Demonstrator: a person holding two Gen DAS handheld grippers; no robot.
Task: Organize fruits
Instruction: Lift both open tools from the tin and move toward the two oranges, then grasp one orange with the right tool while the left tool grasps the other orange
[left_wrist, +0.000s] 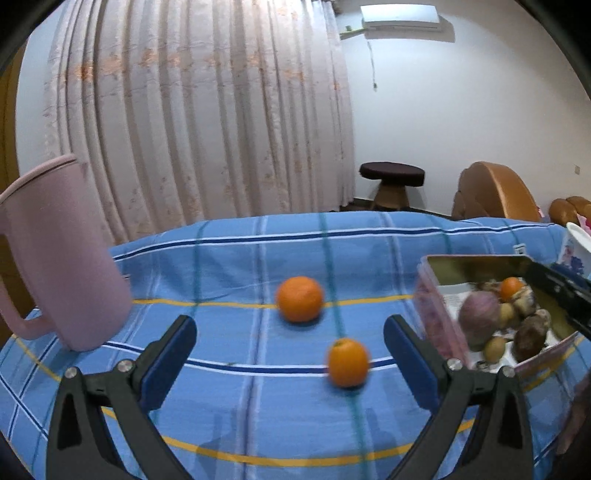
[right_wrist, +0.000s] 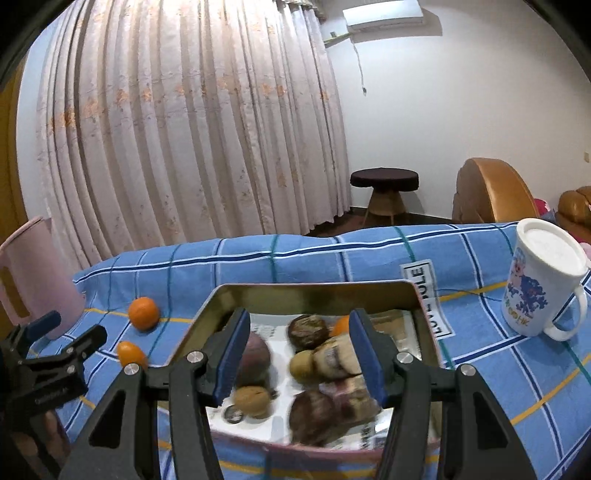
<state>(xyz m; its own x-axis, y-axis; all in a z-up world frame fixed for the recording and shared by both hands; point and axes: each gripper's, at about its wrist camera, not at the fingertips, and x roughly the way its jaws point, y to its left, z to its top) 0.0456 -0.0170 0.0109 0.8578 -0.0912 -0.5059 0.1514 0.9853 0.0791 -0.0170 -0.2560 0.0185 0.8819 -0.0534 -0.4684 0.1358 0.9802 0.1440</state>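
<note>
Two oranges lie on the blue checked cloth: a larger one (left_wrist: 300, 299) (right_wrist: 144, 313) and a smaller one (left_wrist: 348, 362) (right_wrist: 130, 352) nearer to me. My left gripper (left_wrist: 290, 322) (right_wrist: 70, 330) is open wide above the cloth, with both oranges ahead between its blue pads and neither touched. To the right stands an open metal tin (left_wrist: 476, 260) (right_wrist: 314, 290) with several fruits in it, among them a small orange (left_wrist: 511, 288) (right_wrist: 341, 326) and a purple fruit (left_wrist: 480, 314). My right gripper (right_wrist: 300, 321) (left_wrist: 557, 291) hovers over the tin, partly open, with nothing pressed between its pads.
A tall pink jug (left_wrist: 55, 258) (right_wrist: 33, 273) stands at the left edge of the table. A white printed mug (right_wrist: 543, 288) (left_wrist: 576, 243) stands right of the tin. Behind the table are a curtain, a dark stool (right_wrist: 384, 184) and a brown armchair.
</note>
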